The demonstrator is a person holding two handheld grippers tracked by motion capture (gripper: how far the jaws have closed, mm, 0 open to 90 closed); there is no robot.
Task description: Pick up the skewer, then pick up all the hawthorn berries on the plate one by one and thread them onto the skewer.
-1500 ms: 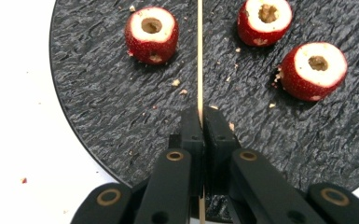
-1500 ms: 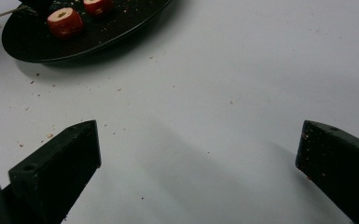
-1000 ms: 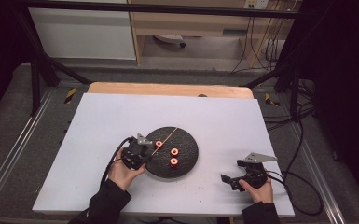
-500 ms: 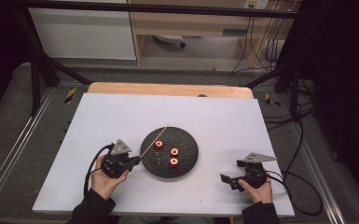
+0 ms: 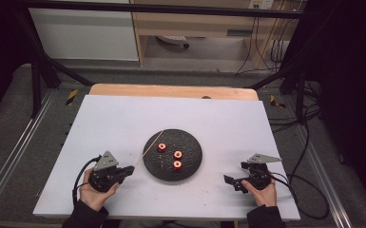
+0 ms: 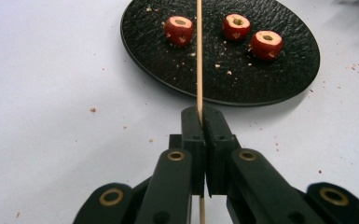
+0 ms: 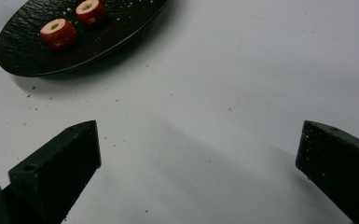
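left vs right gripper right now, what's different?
The left gripper is shut on a wooden skewer that reaches over the black plate; the right gripper is open with nothing between its jaws. The left sits close beside the plate's left edge; the right rests farther off, at the plate's right. Both are hand-held, low over the white table.

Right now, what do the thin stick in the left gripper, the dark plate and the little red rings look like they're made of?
The stick looks like bamboo or wood: pale tan, matte, thin and straight. The plate seems to be slate or dark stoneware: black, with a rough pebbled surface. The red rings look like cored fruit pieces, perhaps hawthorn: red skin, pale flesh, crumbs around them.
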